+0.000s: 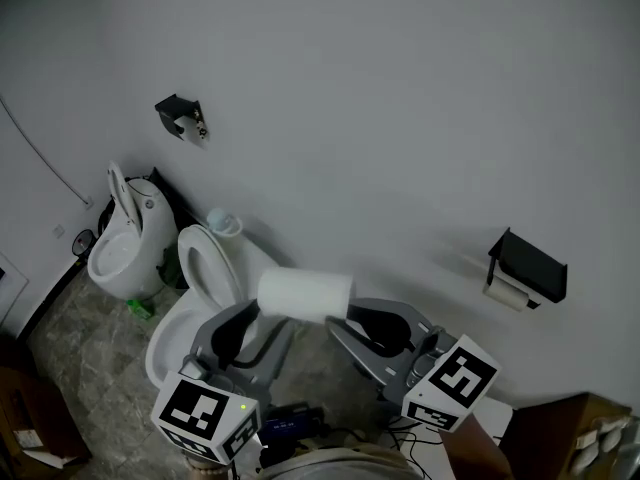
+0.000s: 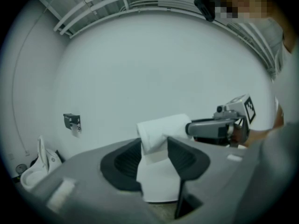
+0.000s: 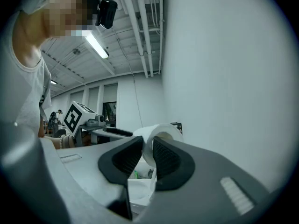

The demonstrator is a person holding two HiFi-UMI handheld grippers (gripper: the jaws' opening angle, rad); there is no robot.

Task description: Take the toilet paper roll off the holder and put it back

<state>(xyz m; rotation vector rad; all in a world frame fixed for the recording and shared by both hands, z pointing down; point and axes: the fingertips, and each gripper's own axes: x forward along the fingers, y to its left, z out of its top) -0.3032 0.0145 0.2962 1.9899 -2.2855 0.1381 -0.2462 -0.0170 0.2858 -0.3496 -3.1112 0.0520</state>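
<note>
A plain white wall (image 1: pixel 400 88) fills most of the head view. A grey stone floor (image 1: pixel 80 368) and a white toilet (image 1: pixel 205 268) with its lid up are at the lower left. One black paper holder (image 1: pixel 527 266) hangs on the wall at the right edge of the frame, and a second holder (image 1: pixel 180 118) is at the upper left.

The toilet paper roll (image 1: pixel 305 293) is off the wall. It is held lying in the air at the lower middle of the frame, between the two grippers and well apart from both holders. The left gripper (image 1: pixel 262 316) is clenched across the roll's left end, with its pads on the outside of the paper, and a loose sheet hangs down between the jaws. The right gripper (image 1: pixel 362 320) is closed on the roll's other end. In its own view it seems to pinch the paper wall there, with one jaw at the core opening.

I judge the roll to be very light and soft. It dents under a pad, so it needs only small force, and a hard squeeze would flatten the core. The paper gives good friction, so slipping is not likely, but the free sheet can unwind or catch. The best hold is probably near the ends, where the cardboard core gives stiffness. The core opening should stay free for the holder's bar.
</note>
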